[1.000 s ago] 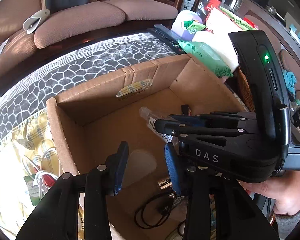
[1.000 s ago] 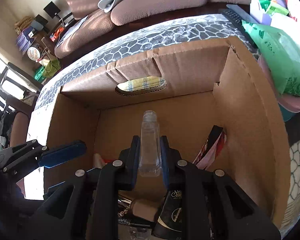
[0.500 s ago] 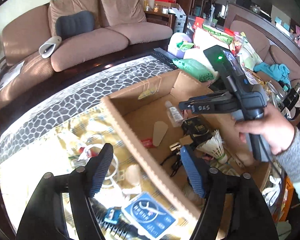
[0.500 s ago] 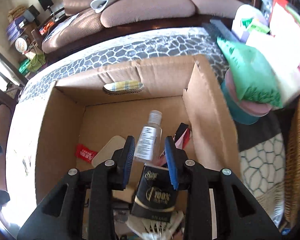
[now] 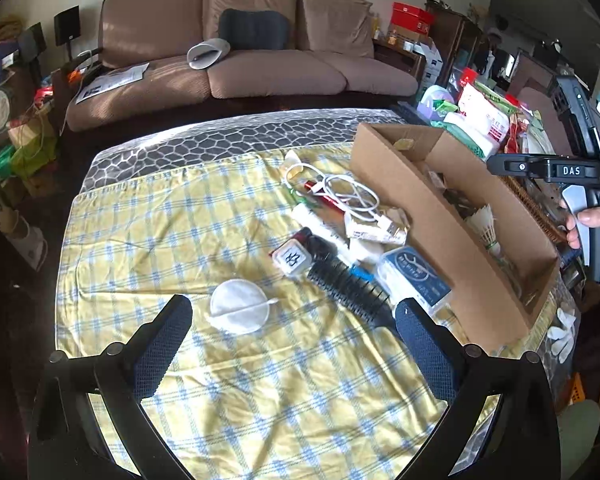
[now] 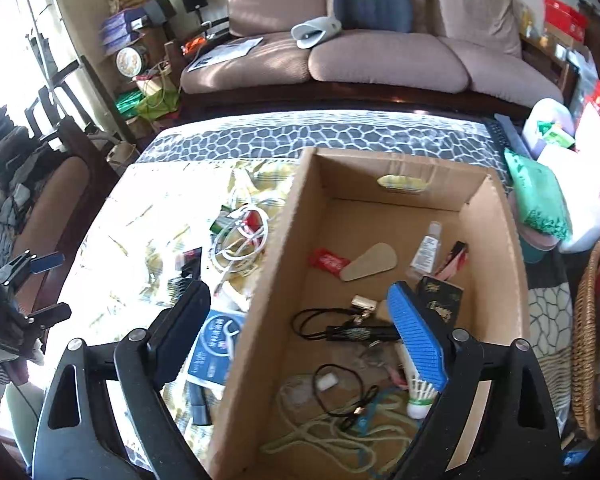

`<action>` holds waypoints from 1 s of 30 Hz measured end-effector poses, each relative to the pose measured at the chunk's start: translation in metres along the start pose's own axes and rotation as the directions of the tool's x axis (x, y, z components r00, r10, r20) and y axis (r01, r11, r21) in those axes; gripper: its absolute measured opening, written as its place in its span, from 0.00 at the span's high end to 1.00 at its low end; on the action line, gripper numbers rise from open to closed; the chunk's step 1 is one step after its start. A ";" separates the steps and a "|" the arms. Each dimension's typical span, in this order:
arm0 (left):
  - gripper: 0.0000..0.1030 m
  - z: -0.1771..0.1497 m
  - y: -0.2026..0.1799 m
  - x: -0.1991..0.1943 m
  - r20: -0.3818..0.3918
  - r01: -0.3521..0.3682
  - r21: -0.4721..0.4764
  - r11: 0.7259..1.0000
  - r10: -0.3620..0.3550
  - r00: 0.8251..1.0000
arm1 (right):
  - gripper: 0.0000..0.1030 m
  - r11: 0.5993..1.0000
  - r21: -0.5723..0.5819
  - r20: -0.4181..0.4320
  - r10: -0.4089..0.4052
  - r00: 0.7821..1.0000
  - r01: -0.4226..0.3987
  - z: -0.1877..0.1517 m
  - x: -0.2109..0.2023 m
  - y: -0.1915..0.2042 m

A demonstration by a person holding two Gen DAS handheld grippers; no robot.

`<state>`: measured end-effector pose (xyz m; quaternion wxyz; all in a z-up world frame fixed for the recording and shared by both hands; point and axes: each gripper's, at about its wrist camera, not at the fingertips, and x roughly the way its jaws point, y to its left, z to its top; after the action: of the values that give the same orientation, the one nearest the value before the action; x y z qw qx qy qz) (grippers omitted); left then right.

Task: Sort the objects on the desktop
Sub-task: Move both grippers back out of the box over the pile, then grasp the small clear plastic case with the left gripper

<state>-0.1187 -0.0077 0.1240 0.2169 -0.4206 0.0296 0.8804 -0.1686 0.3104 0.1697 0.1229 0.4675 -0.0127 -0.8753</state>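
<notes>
Cardboard box (image 6: 260, 280), one clear bottle (image 6: 426, 250)

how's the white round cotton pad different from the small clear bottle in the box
The white round cotton pad lies out on the yellow checked cloth, while the small clear plastic bottle lies inside the brown cardboard box. The pad is flat, opaque and disc-shaped; the bottle is long, see-through and carries a printed label. The pad lies apart from other items; the bottle has clutter close around it. Both lie free, outside any claw.
</notes>
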 end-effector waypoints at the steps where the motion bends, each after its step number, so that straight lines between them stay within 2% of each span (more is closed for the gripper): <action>1: 0.00 -0.006 0.004 -0.002 -0.002 -0.003 -0.004 1.000 0.003 1.000 | 0.12 1.000 -0.011 0.005 -0.004 1.000 0.004 -0.002 -0.002 0.012; 6: 0.00 -0.025 0.023 -0.007 -0.011 0.005 -0.035 0.999 -0.006 1.000 | 0.10 0.996 -0.088 0.000 0.008 1.000 -0.008 -0.013 0.004 0.066; 9: 0.00 -0.023 0.024 -0.003 -0.002 0.032 -0.011 0.999 -0.032 0.999 | 0.10 0.995 -0.091 -0.011 0.040 0.999 -0.041 -0.015 0.009 0.086; 13: 0.00 -0.011 0.014 0.022 -0.026 0.094 0.088 0.992 -0.092 0.995 | 0.10 0.992 -0.039 -0.014 0.117 0.993 -0.117 -0.013 0.010 0.095; 15: 0.00 -0.004 0.007 0.044 -0.062 0.137 0.177 0.975 -0.128 0.990 | 0.10 0.989 -0.046 -0.010 0.141 0.990 -0.142 -0.014 0.006 0.099; 18: 0.00 0.008 0.004 0.086 -0.165 0.153 0.266 0.952 -0.111 0.980 | 0.10 0.985 -0.080 -0.011 0.149 0.989 -0.150 -0.017 0.001 0.104; 20: 0.05 0.017 0.007 0.107 -0.178 0.145 0.298 0.944 -0.094 0.980 | 0.10 0.984 -0.090 -0.013 0.156 0.988 -0.156 -0.019 0.002 0.103; 25: 0.09 0.036 0.011 0.139 -0.202 0.184 0.362 0.914 -0.115 0.973 | 0.10 0.981 -0.078 -0.037 0.173 0.984 -0.176 -0.022 0.019 0.095; 27: 0.14 0.038 0.009 0.150 -0.227 0.195 0.400 0.896 -0.109 0.968 | 0.10 0.981 -0.068 -0.041 0.179 0.983 -0.181 -0.020 0.027 0.091; 30: 0.41 0.034 0.004 0.162 -0.277 0.227 0.457 0.860 -0.105 0.955 | 0.10 0.980 -0.055 -0.044 0.189 0.981 -0.192 -0.016 0.038 0.089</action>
<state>-0.2348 0.0541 0.0234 0.3853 -0.4584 0.2383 0.7646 -0.1577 0.2171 0.1414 0.2203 0.4773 -0.0292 -0.8502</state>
